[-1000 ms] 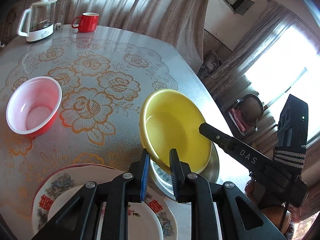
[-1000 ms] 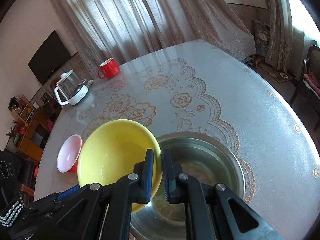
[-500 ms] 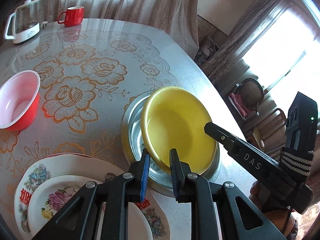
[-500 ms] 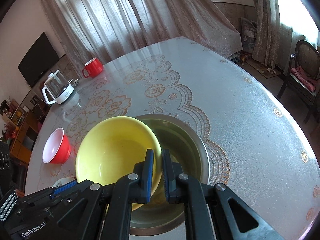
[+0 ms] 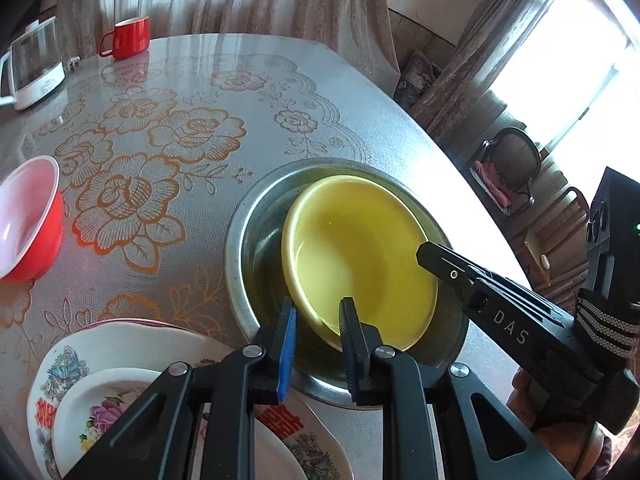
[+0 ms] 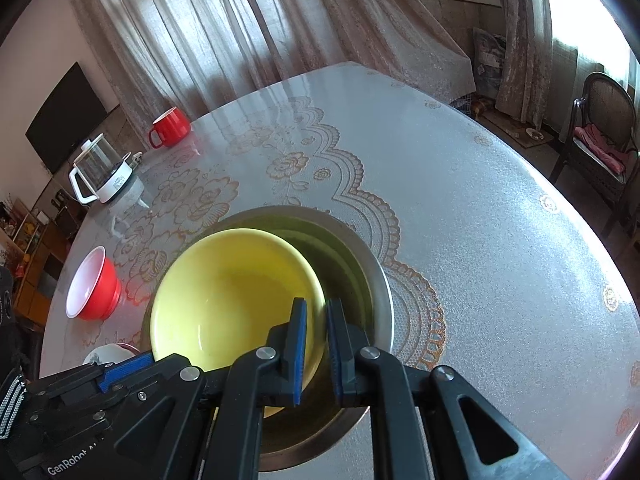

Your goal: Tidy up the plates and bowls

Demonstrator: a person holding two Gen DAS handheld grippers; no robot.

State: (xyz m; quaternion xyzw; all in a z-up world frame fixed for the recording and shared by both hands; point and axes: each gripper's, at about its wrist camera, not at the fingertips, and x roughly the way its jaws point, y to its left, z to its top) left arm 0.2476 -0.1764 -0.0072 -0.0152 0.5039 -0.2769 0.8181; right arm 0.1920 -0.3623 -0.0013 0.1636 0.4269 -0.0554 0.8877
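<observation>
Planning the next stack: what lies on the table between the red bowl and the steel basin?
Only bare flowered tablecloth between red bowl and steel basin, in the left wrist view.

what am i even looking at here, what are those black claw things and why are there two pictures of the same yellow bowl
There is no robot here. A person holds a two-finger gripper in each hand, and each gripper carries a wide-angle camera looking forward along its fingers. That is why there are two pictures of one scene.

In the left hand's view, the left gripper pinches the near rim of the yellow bowl. In the right hand's view, the right gripper pinches the rim on the other side.

The bowl sits tilted inside a larger steel basin on a table with a flowered cover. Also on the table: a red bowl, a stack of patterned plates, a red mug and a glass kettle.
</observation>
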